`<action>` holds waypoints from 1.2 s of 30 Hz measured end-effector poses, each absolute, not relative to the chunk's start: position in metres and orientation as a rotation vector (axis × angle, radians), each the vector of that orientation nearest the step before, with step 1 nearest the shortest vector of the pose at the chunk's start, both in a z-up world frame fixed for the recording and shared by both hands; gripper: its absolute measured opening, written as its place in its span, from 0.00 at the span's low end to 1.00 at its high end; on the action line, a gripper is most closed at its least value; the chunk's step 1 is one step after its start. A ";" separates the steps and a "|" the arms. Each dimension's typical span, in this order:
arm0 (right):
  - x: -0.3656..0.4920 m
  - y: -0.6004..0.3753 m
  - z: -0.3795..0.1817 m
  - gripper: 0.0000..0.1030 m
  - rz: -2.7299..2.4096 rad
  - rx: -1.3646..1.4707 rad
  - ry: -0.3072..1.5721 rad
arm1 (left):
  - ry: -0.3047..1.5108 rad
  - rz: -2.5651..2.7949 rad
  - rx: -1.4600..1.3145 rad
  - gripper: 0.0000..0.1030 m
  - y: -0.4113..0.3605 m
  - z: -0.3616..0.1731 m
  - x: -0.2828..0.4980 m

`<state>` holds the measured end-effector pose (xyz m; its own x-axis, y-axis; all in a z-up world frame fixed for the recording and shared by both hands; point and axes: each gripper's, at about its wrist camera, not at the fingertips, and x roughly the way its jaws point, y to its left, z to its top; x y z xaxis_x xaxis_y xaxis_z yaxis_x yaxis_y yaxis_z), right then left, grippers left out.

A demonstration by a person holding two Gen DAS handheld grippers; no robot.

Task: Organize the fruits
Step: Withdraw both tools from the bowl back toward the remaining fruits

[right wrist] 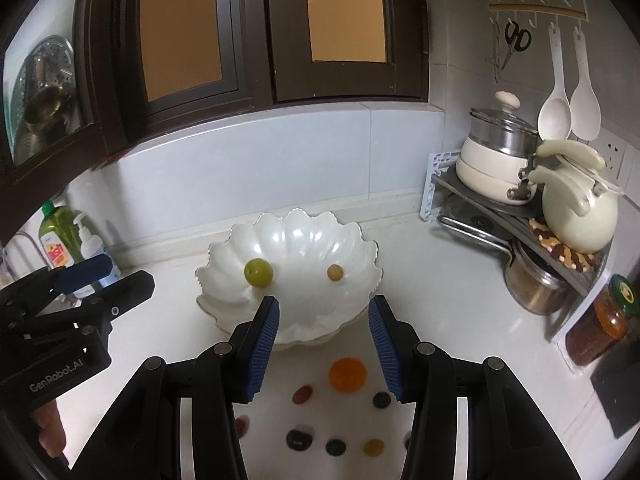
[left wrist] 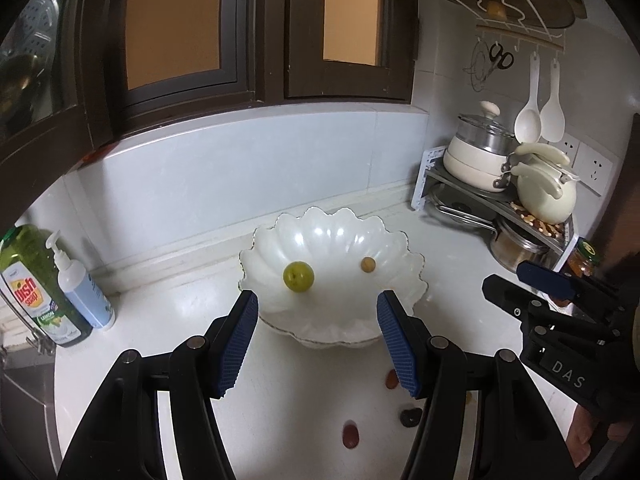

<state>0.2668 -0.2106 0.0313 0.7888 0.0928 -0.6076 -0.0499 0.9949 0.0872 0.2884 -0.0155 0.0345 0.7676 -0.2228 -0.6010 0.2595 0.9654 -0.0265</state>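
Note:
A white scalloped bowl [left wrist: 408, 280] [right wrist: 360, 256] stands on the white counter. It holds a green round fruit [left wrist: 298, 276] [right wrist: 259, 273] and a small tan fruit [left wrist: 367, 264] [right wrist: 334, 272]. My left gripper [left wrist: 316, 336] is open and empty over the bowl's near rim. My right gripper [right wrist: 324, 344] is open and empty just in front of the bowl. On the counter in front lie an orange fruit [right wrist: 347, 374] and several small dark, red and yellow fruits [right wrist: 302, 394] [left wrist: 351, 435].
Green dish soap [left wrist: 36, 284] and a pump bottle [left wrist: 82, 292] stand at the left. A corner rack [right wrist: 520, 216] with pots and a cream kettle [right wrist: 576, 212] stands at the right, a jar [right wrist: 600, 324] beside it. Windows lie behind.

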 end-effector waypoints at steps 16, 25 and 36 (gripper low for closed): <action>0.237 -0.212 0.008 0.47 0.057 0.094 0.705 | 0.714 -0.260 0.065 0.59 -0.010 0.009 0.266; 0.228 -0.211 -0.016 0.47 0.064 0.130 0.762 | 0.773 -0.248 0.064 0.59 -0.009 -0.013 0.260; 0.219 -0.212 -0.044 0.47 0.068 0.130 0.821 | 0.824 -0.238 0.076 0.59 -0.010 -0.044 0.246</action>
<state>0.2191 -0.2116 -0.0436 0.6798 0.1105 -0.7250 -0.0098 0.9899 0.1418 0.2459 -0.0103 -0.0436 0.6548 -0.1798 -0.7341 0.2390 0.9707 -0.0247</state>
